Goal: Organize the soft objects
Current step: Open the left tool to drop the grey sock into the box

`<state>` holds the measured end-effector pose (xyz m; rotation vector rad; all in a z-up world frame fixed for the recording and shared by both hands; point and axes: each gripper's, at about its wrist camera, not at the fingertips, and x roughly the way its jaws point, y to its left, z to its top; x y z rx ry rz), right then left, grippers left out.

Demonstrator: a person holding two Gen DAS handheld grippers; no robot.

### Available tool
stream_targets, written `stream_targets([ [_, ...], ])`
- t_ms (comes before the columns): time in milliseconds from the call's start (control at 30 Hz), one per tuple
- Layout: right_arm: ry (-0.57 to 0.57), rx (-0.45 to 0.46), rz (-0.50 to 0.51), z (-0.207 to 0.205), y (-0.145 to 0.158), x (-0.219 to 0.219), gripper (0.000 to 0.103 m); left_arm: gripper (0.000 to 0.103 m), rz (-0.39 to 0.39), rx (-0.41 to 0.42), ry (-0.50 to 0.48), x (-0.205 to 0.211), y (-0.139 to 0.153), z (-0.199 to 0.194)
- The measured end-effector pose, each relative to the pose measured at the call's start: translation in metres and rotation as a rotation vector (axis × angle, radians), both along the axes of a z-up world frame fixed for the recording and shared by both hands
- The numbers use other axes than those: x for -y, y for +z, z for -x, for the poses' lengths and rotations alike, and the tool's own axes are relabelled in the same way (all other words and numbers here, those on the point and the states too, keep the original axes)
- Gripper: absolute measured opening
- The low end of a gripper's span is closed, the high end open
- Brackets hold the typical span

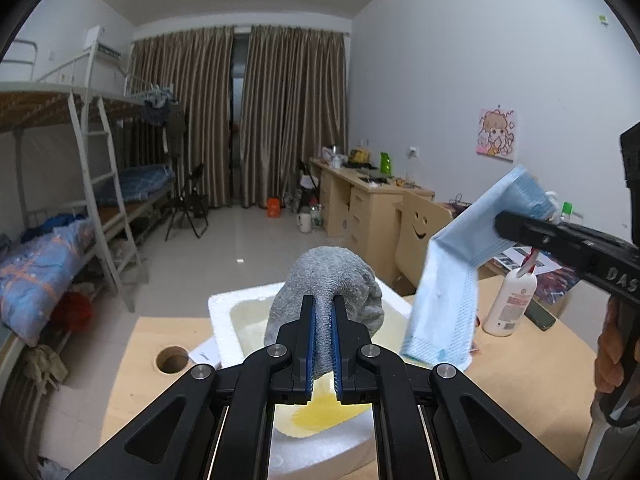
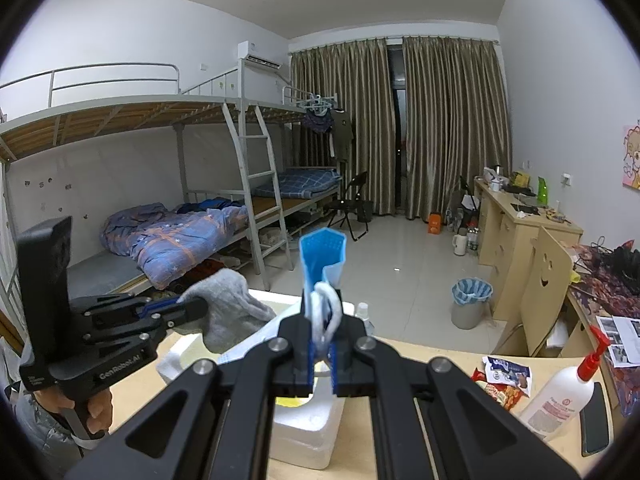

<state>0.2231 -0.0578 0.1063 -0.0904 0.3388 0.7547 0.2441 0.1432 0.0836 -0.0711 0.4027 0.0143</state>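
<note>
My left gripper point(image 1: 323, 305) is shut on a grey sock point(image 1: 330, 280) and holds it above the white foam box point(image 1: 224, 312). It also shows in the right wrist view point(image 2: 188, 306), with the sock point(image 2: 230, 308) drooping over the box point(image 2: 308, 440). My right gripper point(image 2: 323, 322) is shut on a light blue face mask point(image 2: 322, 256) with its white ear loop point(image 2: 326, 312) between the fingers. In the left wrist view the right gripper point(image 1: 508, 222) holds the folded mask point(image 1: 452, 280) just right of the sock. Yellow cloth point(image 1: 320, 412) lies inside the box.
A white pump bottle point(image 1: 510, 300) point(image 2: 560, 400), snack wrappers point(image 2: 504, 380) and a dark phone point(image 2: 596, 420) lie on the wooden table point(image 1: 520, 380). The table has a round hole point(image 1: 172, 359). A smiley-face chair point(image 1: 420, 232) and a waste bin point(image 2: 470, 302) stand beyond it.
</note>
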Motion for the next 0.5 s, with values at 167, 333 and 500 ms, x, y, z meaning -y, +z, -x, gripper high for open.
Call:
stream_targets([
  [167,-0.017,0.005,0.0,-0.002,0.003,0.002,0.008,0.068,-0.007,-0.042,0.026,-0.008,-0.012,-0.012],
  [333,-0.022,0.01,-0.003,-0.002,0.005,0.003,0.008,0.098,-0.008,0.038,0.093,-0.015,-0.007,-0.001],
  [500,-0.018,0.009,-0.007,-0.002,0.006,0.0,0.008,0.103,-0.029,0.077,0.128,-0.022,-0.001,0.019],
])
